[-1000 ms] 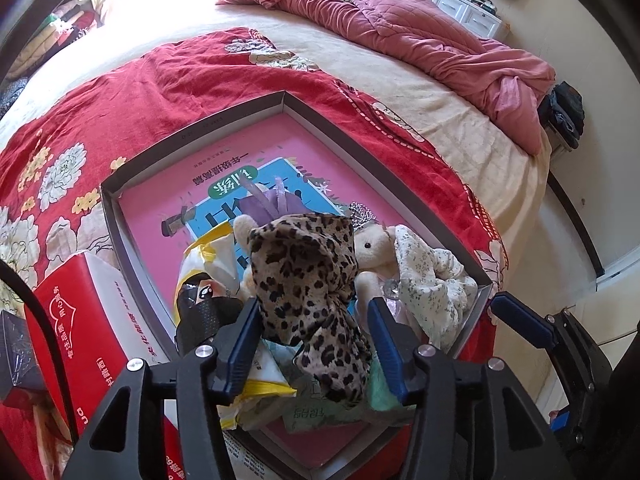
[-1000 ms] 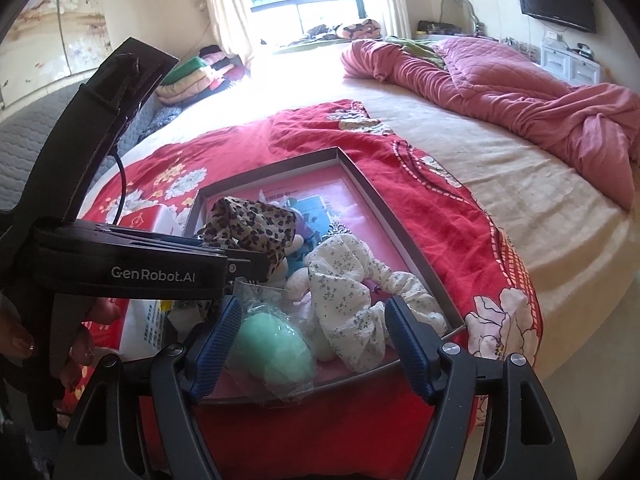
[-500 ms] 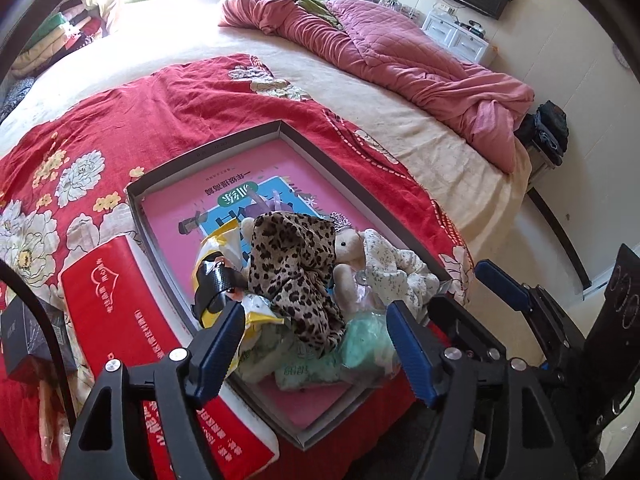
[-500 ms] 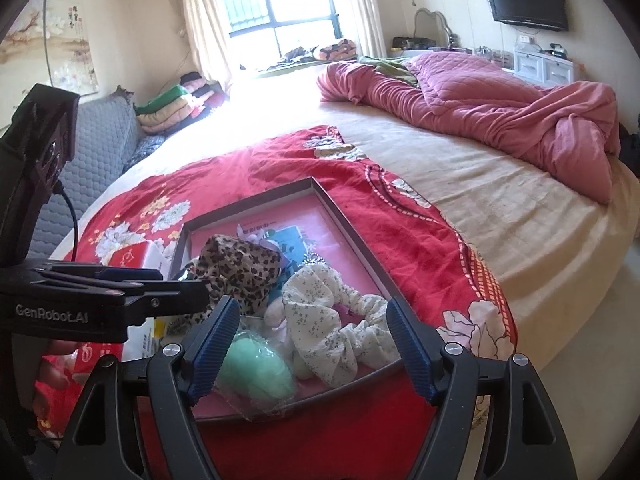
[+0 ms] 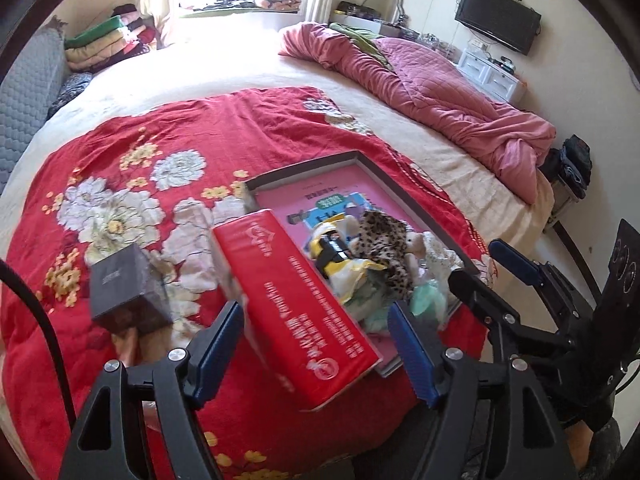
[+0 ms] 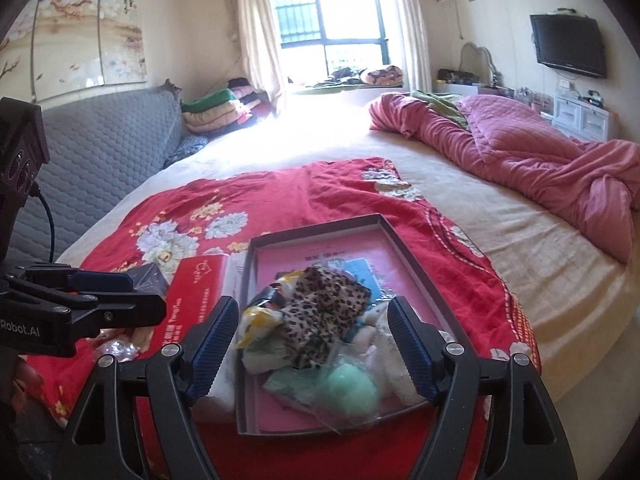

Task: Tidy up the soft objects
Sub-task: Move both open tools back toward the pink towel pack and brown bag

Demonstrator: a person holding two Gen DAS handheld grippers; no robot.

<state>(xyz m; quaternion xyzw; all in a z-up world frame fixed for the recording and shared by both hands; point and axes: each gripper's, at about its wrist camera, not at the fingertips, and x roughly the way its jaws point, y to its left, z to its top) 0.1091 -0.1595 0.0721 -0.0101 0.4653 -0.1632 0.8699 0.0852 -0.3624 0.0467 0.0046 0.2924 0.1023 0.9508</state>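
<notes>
**Soft things piled in the tray, both grippers empty above the bed**

A shallow grey tray (image 6: pixel 416 264) with a pink printed liner lies on a red flowered bedspread (image 5: pixel 168 148) spread over a large bed. The soft objects sit heaped at the tray's near end: a leopard-print fabric piece (image 6: pixel 320 312) on top, a yellow-and-white bag (image 6: pixel 256 320) at its left, a mint-green fluffy item in clear plastic (image 6: pixel 352 388) nearest the camera, and a white floral cloth (image 6: pixel 396 364) at the right. In the left wrist view the same pile shows, with a small plush toy (image 5: pixel 414 242) tucked against the leopard piece.

Just left of the tray lies a red tissue pack (image 5: pixel 296 304), and farther left a dark small box (image 5: pixel 124 288) rests on the bedspread.

The left gripper (image 5: pixel 316 344) hangs above the tissue pack with its blue fingers spread wide, nothing between them. The right gripper (image 6: pixel 310 348) hovers over the near end of the tray, its fingers likewise parted and clear of the pile.

A crumpled pink quilt (image 6: pixel 540 156) lies at the far right of the bed.
</notes>
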